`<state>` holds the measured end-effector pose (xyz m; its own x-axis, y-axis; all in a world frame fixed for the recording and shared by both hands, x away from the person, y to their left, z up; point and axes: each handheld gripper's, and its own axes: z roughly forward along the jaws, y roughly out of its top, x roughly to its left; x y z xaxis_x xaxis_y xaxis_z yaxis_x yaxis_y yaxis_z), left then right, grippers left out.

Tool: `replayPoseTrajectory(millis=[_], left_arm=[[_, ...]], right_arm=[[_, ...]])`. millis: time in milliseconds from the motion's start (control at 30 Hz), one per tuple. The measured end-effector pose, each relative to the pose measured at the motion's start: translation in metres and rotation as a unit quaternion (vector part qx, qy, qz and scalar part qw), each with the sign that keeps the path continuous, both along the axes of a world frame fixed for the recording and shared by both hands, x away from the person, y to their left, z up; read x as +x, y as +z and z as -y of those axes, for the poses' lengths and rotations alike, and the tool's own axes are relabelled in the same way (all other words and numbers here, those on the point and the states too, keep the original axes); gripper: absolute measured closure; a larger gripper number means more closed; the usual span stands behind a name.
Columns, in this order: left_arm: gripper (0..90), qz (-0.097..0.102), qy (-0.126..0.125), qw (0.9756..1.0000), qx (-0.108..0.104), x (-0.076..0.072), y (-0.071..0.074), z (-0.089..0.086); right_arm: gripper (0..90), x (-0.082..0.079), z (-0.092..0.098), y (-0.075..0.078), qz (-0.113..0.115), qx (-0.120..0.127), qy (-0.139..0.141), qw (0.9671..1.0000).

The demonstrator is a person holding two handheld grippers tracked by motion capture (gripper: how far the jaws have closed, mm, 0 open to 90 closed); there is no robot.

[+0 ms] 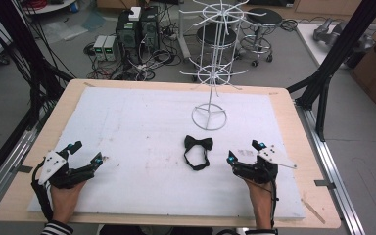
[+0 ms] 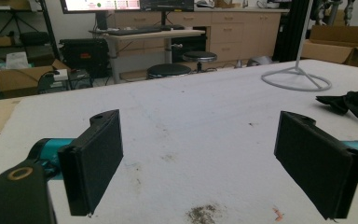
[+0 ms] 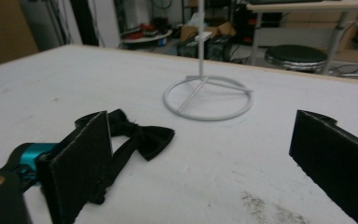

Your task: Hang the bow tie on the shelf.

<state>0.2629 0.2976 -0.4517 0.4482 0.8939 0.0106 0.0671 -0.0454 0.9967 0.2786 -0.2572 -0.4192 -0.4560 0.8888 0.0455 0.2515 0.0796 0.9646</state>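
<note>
A person sits at a wooden worktop [image 1: 293,127] covered by a white sheet [image 1: 142,122], with a hand on a claw at each near corner. The left claw [image 1: 83,153] rests near the sheet's left edge, its jaws spread wide apart with nothing between them; in the left gripper view the same claw [image 2: 198,158] frames bare, slightly stained sheet between its two black pads. The right claw [image 1: 245,152] sits toward the right side of the sheet, likewise released, and in the right gripper view that claw [image 3: 200,158] has its jaws well apart and empty. A black bow tie [image 1: 197,151] lies flat on the sheet near the middle, just left of the right claw and not touching it, with its strap looped toward the person. In the right gripper view the bow tie [image 3: 137,135] lies partly behind the left-hand jaw. Beyond the bow tie, farther from the person, stands a white wire display rack [image 1: 211,78], upright on a ring base, its arms bare. The rack's ring base [image 3: 208,98] sits well apart from the bow tie. Past the worktop, stools [image 1: 262,22] and computer boxes [image 1: 137,27] stand on the floor.
</note>
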Motion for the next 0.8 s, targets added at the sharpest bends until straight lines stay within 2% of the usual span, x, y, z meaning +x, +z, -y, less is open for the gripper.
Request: replayPoseTrajectory(millis=[67,167,233,267,333,467,533,567,600,633,667,800], left_arm=[[15.7,0.000,0.000,1.0000,-0.001,0.000,0.000,0.000],[15.7,0.000,0.000,1.0000,-0.001,0.000,0.000,0.000],[15.7,0.000,0.000,1.0000,-0.001,0.000,0.000,0.000],[15.7,0.000,0.000,1.0000,-0.001,0.000,0.000,0.000],[15.7,0.001,0.000,1.0000,-0.001,0.000,0.000,0.000],[15.7,0.000,0.001,1.0000,-0.001,0.000,0.000,0.000],[15.7,0.001,0.001,1.0000,-0.003,0.000,0.000,0.000],[15.7,0.001,0.001,1.0000,-0.003,0.000,0.000,0.000],[15.7,0.001,0.001,1.0000,-0.003,0.000,0.000,0.000],[15.7,0.001,0.001,1.0000,-0.003,0.000,0.000,0.000],[15.7,0.001,0.001,1.0000,-0.003,0.000,0.000,0.000],[15.7,0.001,0.001,1.0000,-0.004,0.000,0.000,0.000]], right_arm=[[5.5,0.003,-0.005,0.004,-0.018,-0.014,0.011,0.9997],[5.5,0.007,-0.010,0.009,-0.028,-0.021,0.022,0.9991],[5.5,0.012,-0.018,0.015,-0.047,-0.032,0.042,0.9975],[5.5,0.012,-0.018,0.015,-0.047,-0.032,0.042,0.9975],[7.4,0.017,-0.026,0.020,-0.055,-0.049,0.059,0.9955],[7.4,0.021,-0.033,0.022,-0.064,-0.064,0.067,0.9936],[7.5,0.025,-0.038,0.023,-0.079,-0.060,0.072,0.9925],[8.9,0.027,-0.040,0.022,-0.084,-0.059,0.074,0.9920],[15.5,0.028,-0.043,0.023,-0.088,-0.065,0.075,0.9912],[15.5,0.028,-0.043,0.023,-0.088,-0.065,0.075,0.9912],[19.2,0.029,-0.048,0.023,-0.098,-0.076,0.081,0.9890],[21.5,0.034,-0.054,0.021,-0.116,-0.080,0.080,0.9868]])
